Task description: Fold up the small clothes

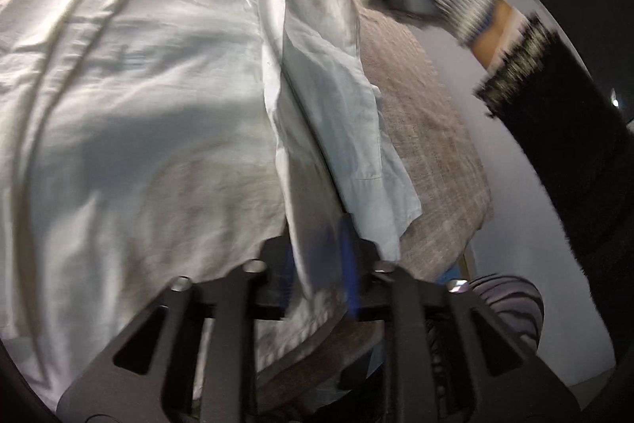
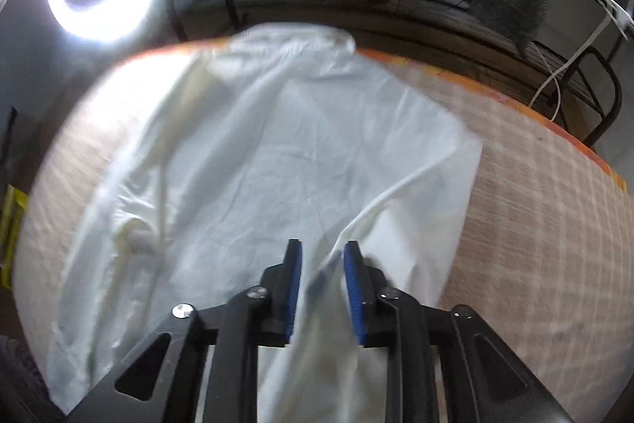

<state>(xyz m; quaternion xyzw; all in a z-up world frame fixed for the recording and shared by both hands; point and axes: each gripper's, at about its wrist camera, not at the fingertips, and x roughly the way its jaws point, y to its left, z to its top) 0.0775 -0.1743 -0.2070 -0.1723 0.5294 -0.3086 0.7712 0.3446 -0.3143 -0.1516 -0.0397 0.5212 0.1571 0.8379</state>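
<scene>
While the white garment point(image 2: 253, 161) is lying spread on the surface point(image 2: 547, 209), its folded edge is running lengthwise between both grippers' point(image 1: 321, 276) point(image 2: 321, 288) parted fingers, unclamped.

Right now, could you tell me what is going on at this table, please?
A person in knit gloves is folding a white garment spread over a checked tablecloth, with a claw in each hand. A strip of the garment's edge runs between the fingers of the left claw and of the right claw, lifted off the cloth. The jaws stand slightly apart around the fabric, so the grip looks loose. The fold is not yet laid down.
</scene>
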